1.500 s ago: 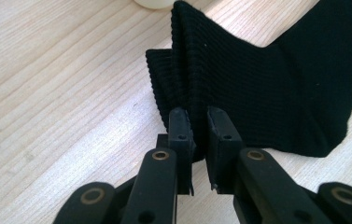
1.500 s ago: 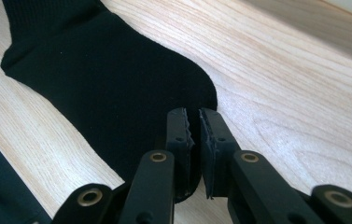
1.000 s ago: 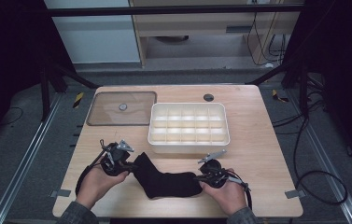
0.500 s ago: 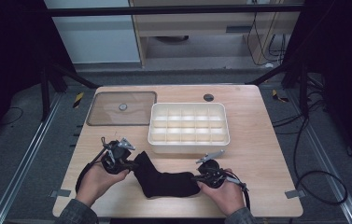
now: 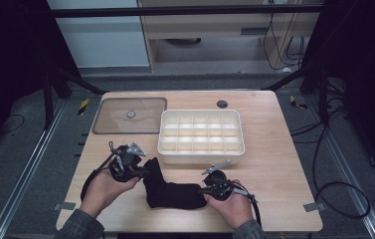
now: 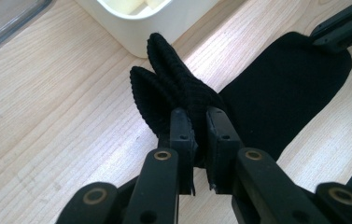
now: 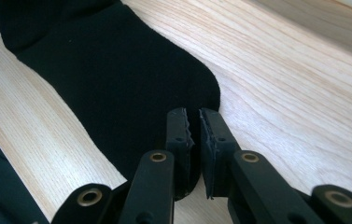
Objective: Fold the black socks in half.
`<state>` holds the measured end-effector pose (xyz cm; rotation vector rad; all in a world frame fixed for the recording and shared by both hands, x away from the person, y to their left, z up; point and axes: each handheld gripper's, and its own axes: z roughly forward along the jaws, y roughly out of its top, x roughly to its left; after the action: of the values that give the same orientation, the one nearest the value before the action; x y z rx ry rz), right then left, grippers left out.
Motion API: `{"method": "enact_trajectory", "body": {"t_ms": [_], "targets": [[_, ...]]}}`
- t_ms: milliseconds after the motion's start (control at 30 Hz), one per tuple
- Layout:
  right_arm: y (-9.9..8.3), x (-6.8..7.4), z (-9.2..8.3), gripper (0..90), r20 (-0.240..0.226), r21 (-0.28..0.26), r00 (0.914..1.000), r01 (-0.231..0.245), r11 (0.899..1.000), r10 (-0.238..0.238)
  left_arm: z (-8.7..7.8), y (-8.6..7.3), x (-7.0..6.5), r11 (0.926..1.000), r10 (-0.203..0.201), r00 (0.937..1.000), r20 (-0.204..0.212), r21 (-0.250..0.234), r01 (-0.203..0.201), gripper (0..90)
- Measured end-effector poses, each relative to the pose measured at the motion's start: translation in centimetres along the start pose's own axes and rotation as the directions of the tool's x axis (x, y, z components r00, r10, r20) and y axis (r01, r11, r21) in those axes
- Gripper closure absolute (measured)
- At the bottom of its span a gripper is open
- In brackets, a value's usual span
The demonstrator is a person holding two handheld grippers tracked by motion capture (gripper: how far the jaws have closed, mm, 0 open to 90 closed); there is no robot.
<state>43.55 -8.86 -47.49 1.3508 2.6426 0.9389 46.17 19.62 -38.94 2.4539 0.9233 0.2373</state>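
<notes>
The black sock is lying flat on the wooden table, near the front edge, between both hands. The left gripper is pinching the ribbed cuff end with its jaws closed on it. The right gripper is clamping the toe end, its jaws almost together. Behind the sock, the white divided tray is standing, and further left the clear lid is lying.

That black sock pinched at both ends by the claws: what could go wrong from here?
1. The left claw grips only a bunched fold of the sock, so the fabric might slip out if pulled.
2. The right claw holds just the toe edge; a tug could free it.
3. The white divided tray sits close behind the sock, so a lifted end may catch or nudge its rim.
</notes>
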Motion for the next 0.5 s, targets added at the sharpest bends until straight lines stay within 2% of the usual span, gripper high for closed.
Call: {"method": "enact_trajectory", "body": {"t_ms": [233,300,500], "targets": [[0.3,0.2,0.2,82.7,0.003,-0.01,1.0,-0.009,1.0,0.009,-0.4,0.7,-0.3,0.9999,0.016,0.9999,-0.001,-0.005,-0.016,82.3],[0.4,0.3,0.4,82.7,0.004,-0.013,0.9999,-0.01,1.0,0.01,-0.5,1.1,-0.1,0.9997,0.023,0.9996,-0.017,0.004,-0.023,82.4],[0.8,0.6,0.8,82.7,0.0,-0.022,0.9999,-0.012,1.0,0.012,-0.7,1.7,0.7,0.9998,0.016,0.9994,-0.029,0.009,-0.016,82.3]]}}
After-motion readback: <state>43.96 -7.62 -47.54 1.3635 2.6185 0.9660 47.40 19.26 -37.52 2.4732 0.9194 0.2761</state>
